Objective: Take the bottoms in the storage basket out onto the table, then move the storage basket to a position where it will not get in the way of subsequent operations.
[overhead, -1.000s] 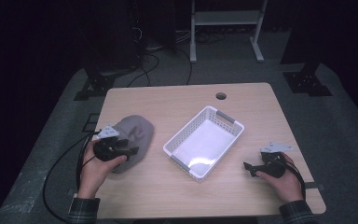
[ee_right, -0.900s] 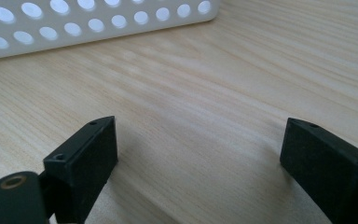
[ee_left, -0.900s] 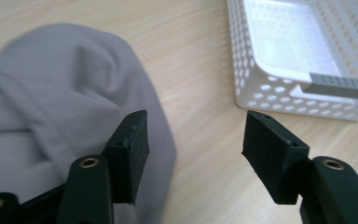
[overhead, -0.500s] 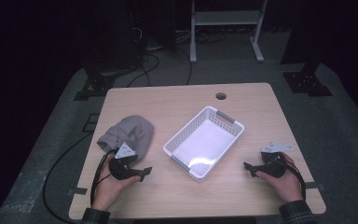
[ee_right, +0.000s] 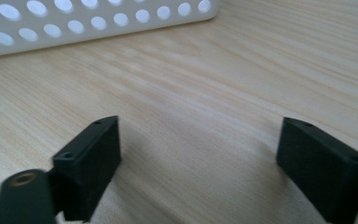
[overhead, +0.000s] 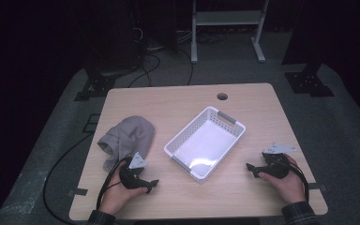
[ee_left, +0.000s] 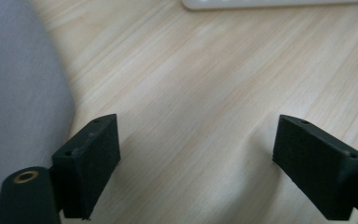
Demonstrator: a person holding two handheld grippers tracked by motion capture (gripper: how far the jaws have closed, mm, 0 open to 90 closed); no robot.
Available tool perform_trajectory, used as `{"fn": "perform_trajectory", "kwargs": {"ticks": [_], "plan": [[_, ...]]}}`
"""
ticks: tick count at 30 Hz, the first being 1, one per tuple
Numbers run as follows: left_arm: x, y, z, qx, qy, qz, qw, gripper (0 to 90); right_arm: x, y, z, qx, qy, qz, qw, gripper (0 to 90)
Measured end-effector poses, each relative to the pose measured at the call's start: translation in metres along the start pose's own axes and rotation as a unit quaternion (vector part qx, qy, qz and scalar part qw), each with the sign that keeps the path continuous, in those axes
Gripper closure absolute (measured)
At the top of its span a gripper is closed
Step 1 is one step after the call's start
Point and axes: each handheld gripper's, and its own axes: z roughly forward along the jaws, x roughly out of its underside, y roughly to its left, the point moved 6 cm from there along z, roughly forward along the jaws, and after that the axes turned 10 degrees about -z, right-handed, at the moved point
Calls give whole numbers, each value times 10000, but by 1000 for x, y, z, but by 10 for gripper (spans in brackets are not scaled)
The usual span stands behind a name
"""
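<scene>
Left gripper [overhead: 149,186] fingers, just opened wide and empty, should reach left for the grey cloth [overhead: 127,138]; right gripper [overhead: 252,169] wide, empty.

My right gripper [ee_right: 199,161] sat low over the wooden table [ee_right: 223,79], its two black jaws spread wide with only bare wood grain between them. Beyond them, at the top left, ran the white basket [ee_right: 98,25], its wall pierced with round holes and, as far as I could tell, resting on the tabletop, well apart from my jaws.
</scene>
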Motion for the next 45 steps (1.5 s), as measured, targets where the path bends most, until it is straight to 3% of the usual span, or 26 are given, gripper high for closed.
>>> {"fn": "perform_trajectory", "kwargs": {"ticks": [2,9,14,22,26,33,45], "plan": [[1,-1,0,6,-12,47,10000,106,-1,0,-1,-18,21,-7,10000,194],[4,-5,6,162,-195,154,9996,0,-1,-1,-5,-85,58,98,9999,225],[5,-5,6,222,-317,195,9991,0,-5,-3,-14,-3,2,152,9999,270],[5,-5,6,211,-317,186,9991,0,-16,2,-33,-33,-218,229,9995,403],[5,-5,6,181,-321,154,9992,0,-24,9,-38,-125,-336,261,9990,397],[5,-5,6,157,-327,128,9993,0,-41,27,-35,-315,-465,122,9983,331],[5,-5,6,156,-311,127,9993,0,-70,45,-29,-539,-669,48,9963,300]]}}
